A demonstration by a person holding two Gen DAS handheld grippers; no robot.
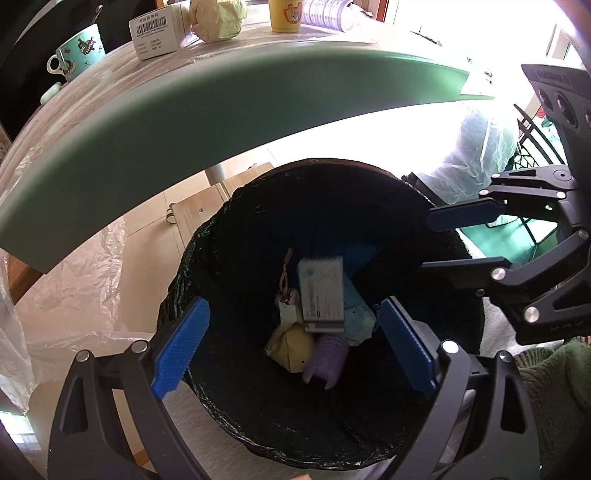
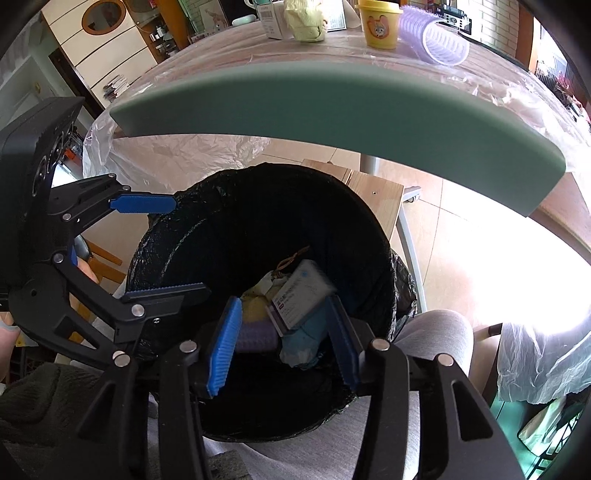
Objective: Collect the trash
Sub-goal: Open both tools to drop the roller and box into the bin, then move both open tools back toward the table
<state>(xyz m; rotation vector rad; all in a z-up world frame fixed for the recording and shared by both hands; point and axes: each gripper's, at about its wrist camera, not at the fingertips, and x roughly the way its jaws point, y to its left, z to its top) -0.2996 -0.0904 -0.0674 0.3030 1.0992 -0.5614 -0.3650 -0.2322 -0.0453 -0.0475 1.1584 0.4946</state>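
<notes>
1. A small grey-white box is inside the black bin, on top of the other trash or maybe falling onto it. It looks a bit blurry, so I cannot tell which.
2. Under the box are a yellow crumpled wad, a purple ribbed cup and some blue-green paper. They are piled at the bottom because trash goes there.
3. The bin has a black bag in it, and it sits low, under the edge of the tabletop, so things from the top are easy to drop in.
4. The left gripper is right over the bin with its fingers spread wide. It holds nothing.
5. The right gripper is over the bin too, fingers apart, with nothing in it. I think one of them just let the box go.
6. More stuff waits on the tabletop: a white box, a yellow wad, a yellow cup, purple cups. A green mug stands there too.
</notes>
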